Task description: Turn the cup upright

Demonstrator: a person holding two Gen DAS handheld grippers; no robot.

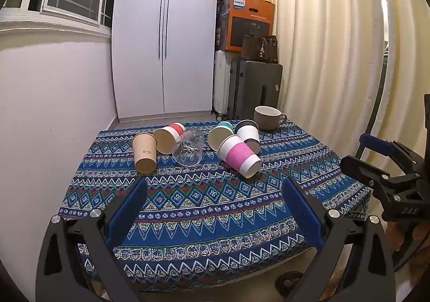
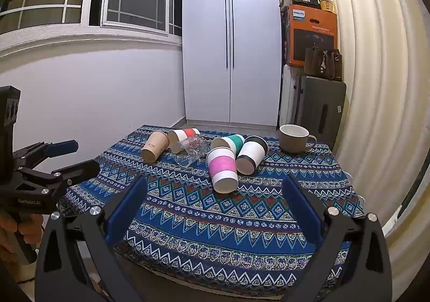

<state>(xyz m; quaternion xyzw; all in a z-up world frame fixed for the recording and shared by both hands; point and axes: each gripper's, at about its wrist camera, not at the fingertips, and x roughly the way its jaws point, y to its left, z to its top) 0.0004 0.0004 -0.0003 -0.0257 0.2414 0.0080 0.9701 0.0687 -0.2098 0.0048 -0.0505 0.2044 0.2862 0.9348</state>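
Several cups lie on their sides on the patterned tablecloth (image 1: 215, 210): a tan paper cup (image 1: 144, 153), a red-sleeved cup (image 1: 169, 138), a clear plastic cup (image 1: 189, 150), a teal-sleeved cup (image 1: 220, 134), a black-sleeved cup (image 1: 248, 135) and a pink-sleeved cup (image 1: 239, 155). They also show in the right wrist view, pink cup (image 2: 222, 169) nearest. My left gripper (image 1: 215, 200) is open and empty above the near cloth. My right gripper (image 2: 215, 197) is open and empty, short of the pink cup; it also shows in the left wrist view (image 1: 360, 151).
A grey mug (image 1: 268, 117) stands upright at the table's far right corner. A white wardrobe (image 1: 166, 33), suitcases (image 1: 255, 87) with boxes on top, and a curtain (image 1: 336, 47) stand behind. A wall lies to the left.
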